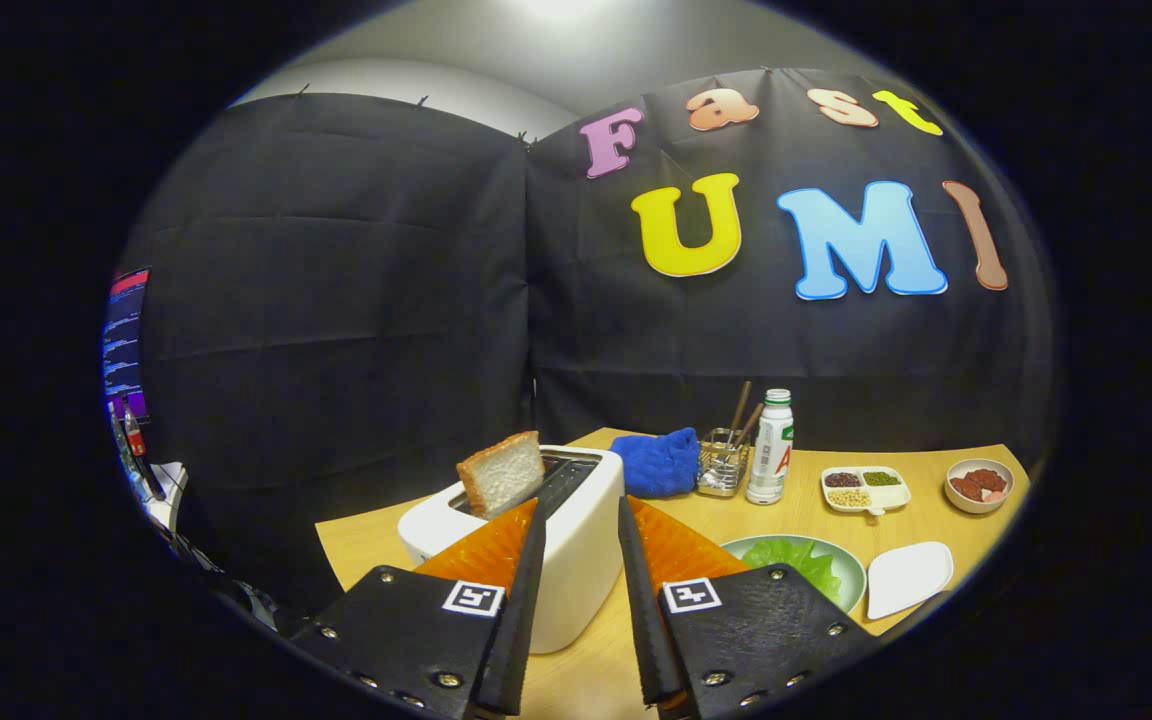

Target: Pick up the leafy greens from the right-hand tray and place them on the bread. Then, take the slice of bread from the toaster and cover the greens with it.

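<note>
Tongs (581, 505): parted, holding nothing, over the toaster (576, 560).
Bread slice (502, 473): upright in the toaster, near the surface (586, 670) left edge.
Leafy greens (794, 560): on green tray (851, 572), right of toaster.
Bottle (770, 447): label unreadable.

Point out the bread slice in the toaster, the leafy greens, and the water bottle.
Bread slice (502, 474), gripper view, middle of its cut face.
Greens (788, 555), gripper view, the leaf showing beside the fingers.
Bottle (770, 460), gripper view, its label.
</note>
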### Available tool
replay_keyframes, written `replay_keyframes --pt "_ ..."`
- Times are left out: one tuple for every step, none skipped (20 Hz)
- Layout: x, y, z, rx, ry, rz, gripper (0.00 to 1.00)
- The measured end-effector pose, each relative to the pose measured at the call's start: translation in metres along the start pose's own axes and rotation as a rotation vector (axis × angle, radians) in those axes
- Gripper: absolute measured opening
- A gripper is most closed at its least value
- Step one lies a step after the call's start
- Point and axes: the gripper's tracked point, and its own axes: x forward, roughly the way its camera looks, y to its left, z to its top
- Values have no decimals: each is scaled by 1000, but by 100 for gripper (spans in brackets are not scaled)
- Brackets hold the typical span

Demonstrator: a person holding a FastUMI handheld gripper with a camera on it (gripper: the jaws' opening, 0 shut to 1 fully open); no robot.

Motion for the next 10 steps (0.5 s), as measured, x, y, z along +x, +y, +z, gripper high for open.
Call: replay_keyframes --pt "4 12 1 -10 -4 13 46" --pt "10 23 2 -21 -3 24 46" --pt "15 32 -1 -29 -3 36 46" --pt "22 42 -1 -33 -3 42 46" --pt "29 50 -3 -39 0 49 46" --pt "36 56 -3 -47 6 46 46" --pt "43 60 -4 -60 8 35 46" --pt "49 61 -5 -70 14 16 46" --pt "57 63 -8 -76 20 1 46" --pt "63 66 -10 -66 26 -4 46"
